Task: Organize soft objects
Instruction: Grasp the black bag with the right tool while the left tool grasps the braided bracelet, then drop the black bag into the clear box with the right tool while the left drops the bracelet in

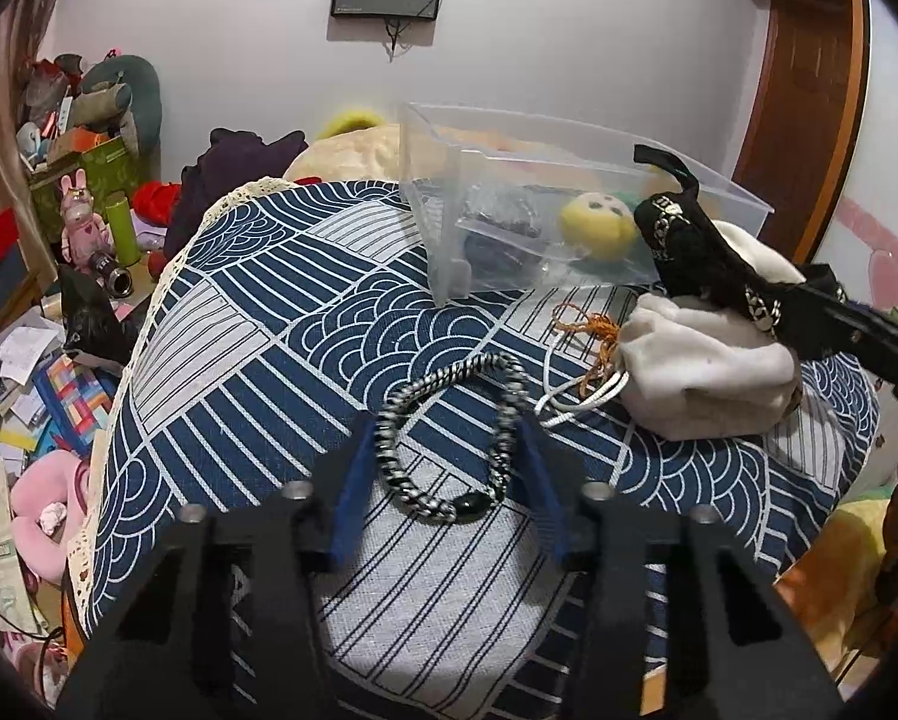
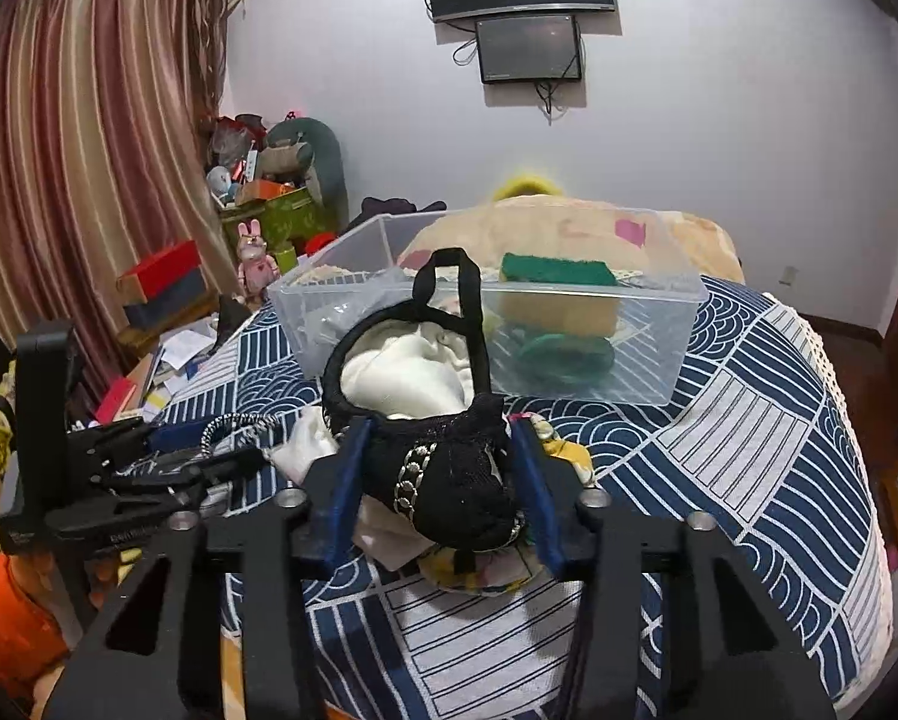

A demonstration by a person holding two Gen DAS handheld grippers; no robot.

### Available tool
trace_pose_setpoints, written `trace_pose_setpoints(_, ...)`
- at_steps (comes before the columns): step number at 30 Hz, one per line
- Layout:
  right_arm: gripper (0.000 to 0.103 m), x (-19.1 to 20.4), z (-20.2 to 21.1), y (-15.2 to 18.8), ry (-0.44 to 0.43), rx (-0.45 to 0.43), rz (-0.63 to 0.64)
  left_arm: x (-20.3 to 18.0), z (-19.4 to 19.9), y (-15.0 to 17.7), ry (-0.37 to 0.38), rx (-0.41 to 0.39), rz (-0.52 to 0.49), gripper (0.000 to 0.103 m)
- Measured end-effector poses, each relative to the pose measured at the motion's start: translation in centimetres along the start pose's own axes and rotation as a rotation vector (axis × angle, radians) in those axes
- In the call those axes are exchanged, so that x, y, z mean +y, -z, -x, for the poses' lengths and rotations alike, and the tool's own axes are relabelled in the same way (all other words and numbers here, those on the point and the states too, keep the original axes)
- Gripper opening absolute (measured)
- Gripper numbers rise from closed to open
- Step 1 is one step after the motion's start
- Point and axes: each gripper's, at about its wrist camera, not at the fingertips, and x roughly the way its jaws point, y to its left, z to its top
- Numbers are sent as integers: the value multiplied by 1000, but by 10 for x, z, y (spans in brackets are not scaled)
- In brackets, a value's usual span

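Note:
My left gripper [image 1: 446,441] is open, its blue fingers on either side of a black-and-white braided cord loop [image 1: 449,438] that lies on the blue patterned cloth [image 1: 257,324]. My right gripper [image 2: 440,468] is shut on a black mesh pouch [image 2: 449,480] with a chain trim and strap; it also shows in the left wrist view [image 1: 689,240], held above a white drawstring bag [image 1: 707,360]. A clear plastic bin [image 2: 659,312] stands behind, holding a yellow-green sponge [image 2: 557,294] and a yellow plush [image 1: 596,225].
An orange string [image 1: 593,324] and a white cord [image 1: 575,402] lie beside the white bag. A cream plush pillow [image 2: 569,222] sits behind the bin. Clutter, boxes and toys [image 1: 83,192] fill the floor at the left. Two screens [image 2: 521,12] hang on the wall.

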Motion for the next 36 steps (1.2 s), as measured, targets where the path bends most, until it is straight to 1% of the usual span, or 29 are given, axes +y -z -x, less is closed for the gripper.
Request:
trace_pose_setpoints(1, 32, -1, 0, 1, -2, 2, -2, 0, 1, 0, 5, 0, 0, 29)
trace_pose_setpoints(2, 30, -2, 1, 2, -5, -1, -9, 0, 1, 0, 6, -1, -3, 22)
trace_pose_setpoints(3, 24, -2, 1, 2, -5, -3, -13, -1, 2, 1, 1, -5, -5, 19)
trace_pose_setpoints(4, 23, -4, 4, 2, 12, -14, -23, -1, 3, 0, 0, -8, -8, 14)
trace_pose_setpoints(5, 22, -5, 6, 1, 19, -24, -30, -2, 4, 0, 4, -9, -11, 12)
trace_pose_setpoints(8, 20, -13, 18, -4, 28, -68, -60, -4, 9, -2, -7, -25, -18, 12)
trace_pose_setpoints(13, 19, -14, 34, -12, 60, -115, -46, -8, 21, -12, -3, -65, -33, 12)
trace_pose_setpoints(18, 19, -20, 47, -24, 67, -157, -41, -12, 38, -29, 7, -131, -40, 12)
trace_pose_setpoints(22, 17, -19, 56, -36, 67, -199, -31, -11, 52, -45, 29, -181, -28, 12)
trace_pose_setpoints(26, 16, -15, 62, -49, 69, -240, -11, -11, 61, -58, 30, -225, -25, 12)
trace_pose_setpoints(30, 16, -12, 65, -62, 78, -280, 16, -14, 64, -70, 40, -255, -26, 12)
trace_pose_setpoints(36, 15, -3, 64, -84, 77, -337, 60, -18, 60, -85, 40, -272, -40, 12)
